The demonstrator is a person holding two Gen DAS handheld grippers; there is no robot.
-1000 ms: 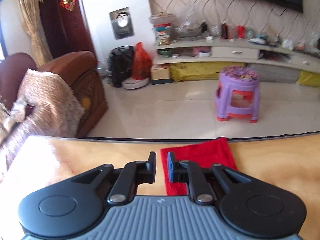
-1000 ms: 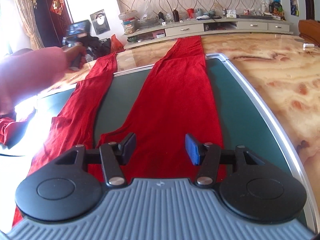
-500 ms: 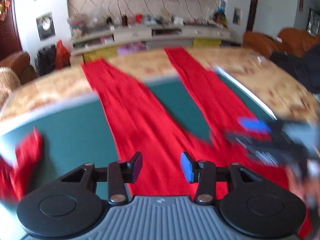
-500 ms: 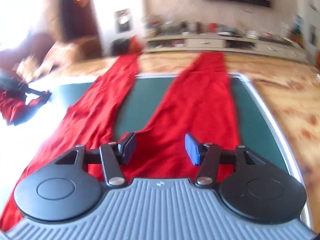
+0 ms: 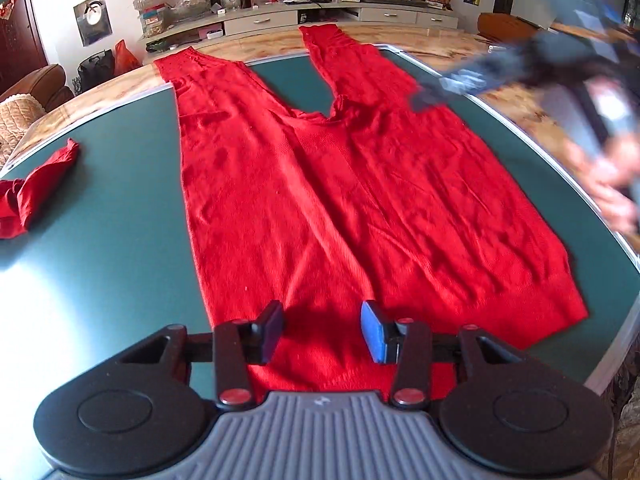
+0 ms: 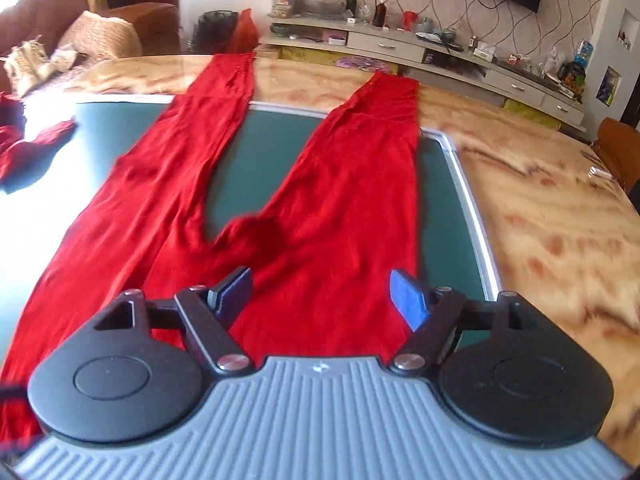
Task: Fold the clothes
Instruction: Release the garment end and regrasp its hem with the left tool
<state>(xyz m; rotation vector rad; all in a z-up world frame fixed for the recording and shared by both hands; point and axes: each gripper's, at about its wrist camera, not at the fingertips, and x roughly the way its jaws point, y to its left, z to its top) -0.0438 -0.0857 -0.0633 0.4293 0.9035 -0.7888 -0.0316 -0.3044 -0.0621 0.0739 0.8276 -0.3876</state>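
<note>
A pair of red trousers [image 5: 340, 200] lies flat on the green mat [image 5: 100, 240], waist towards me and both legs running away over the mat's far edge onto the table. My left gripper [image 5: 322, 334] is open and empty, just above the waistband near its left end. My right gripper [image 6: 320, 294] is open and empty above the right hip and upper right leg of the trousers [image 6: 340, 208]. In the left wrist view the right gripper [image 5: 540, 76] shows blurred at the upper right, held by a hand.
A crumpled red garment [image 5: 32, 188] lies on the mat's left side, also in the right wrist view [image 6: 28, 144]. The mat's metal rim [image 6: 468, 200] borders the marble-patterned table [image 6: 540, 220]. A sofa [image 6: 80, 28] and a TV cabinet [image 6: 420, 48] stand beyond.
My left gripper has swung back from the far trouser leg end to the waistband and opened from nearly shut. My right gripper has shifted to the right and opened wider.
</note>
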